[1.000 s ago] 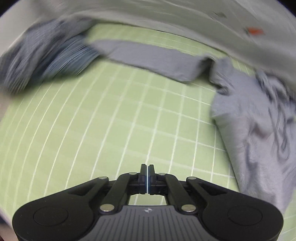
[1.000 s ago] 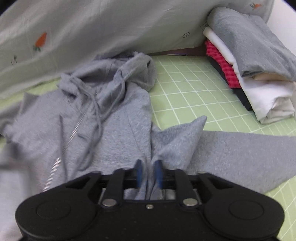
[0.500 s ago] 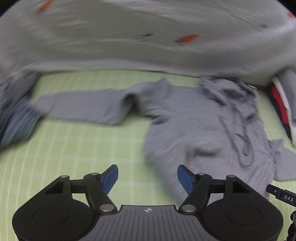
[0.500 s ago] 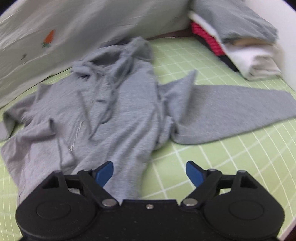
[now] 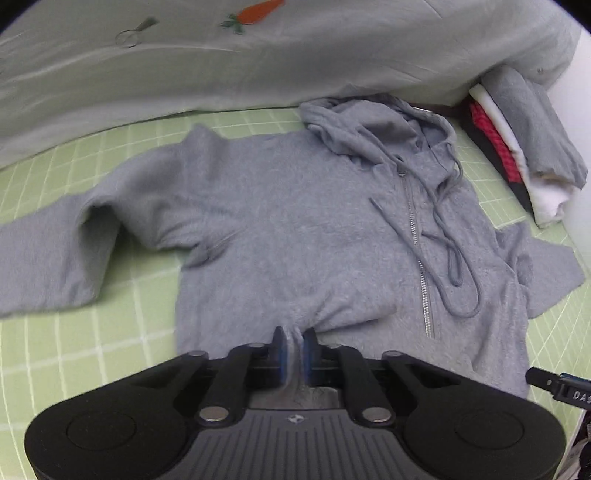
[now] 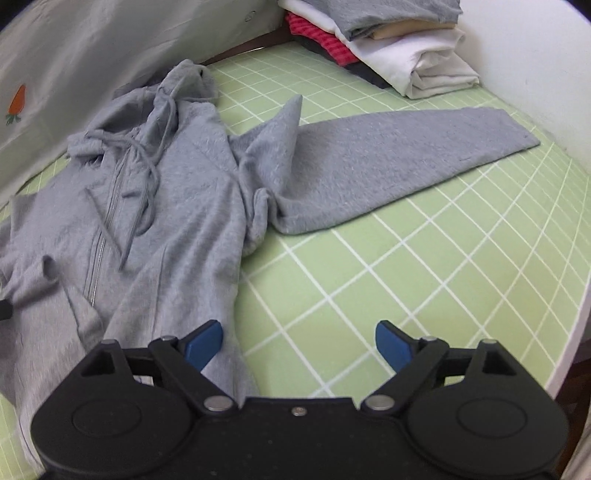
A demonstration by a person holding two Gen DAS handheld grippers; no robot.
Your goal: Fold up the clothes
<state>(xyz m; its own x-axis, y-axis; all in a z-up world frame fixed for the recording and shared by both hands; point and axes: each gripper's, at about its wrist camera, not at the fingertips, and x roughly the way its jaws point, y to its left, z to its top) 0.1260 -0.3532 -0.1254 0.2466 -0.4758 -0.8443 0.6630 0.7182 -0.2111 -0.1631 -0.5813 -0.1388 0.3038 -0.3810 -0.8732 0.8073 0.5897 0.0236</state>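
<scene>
My left tool (image 5: 294, 350) pinches the hem of the grey hoodie (image 5: 295, 229); my right tool (image 6: 299, 341) gapes wide with nothing in it.

The hoodie lies front up on the green gridded table (image 6: 424, 266), zipper (image 5: 417, 254) closed, both sleeves spread outward. My right tool hovers at the garment's lower right edge. A stack of folded clothes (image 6: 388, 48) sits at the far right corner.

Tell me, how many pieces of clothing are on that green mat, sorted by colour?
Grey: 2, the zip hoodie spread flat and a folded grey garment topping the stack.
White: 1, folded white garment.
Red: 1, red checked garment.
Black: 1, black garment at the bottom.
Total: 5 that I can tell apart; the stack may hide more.
</scene>
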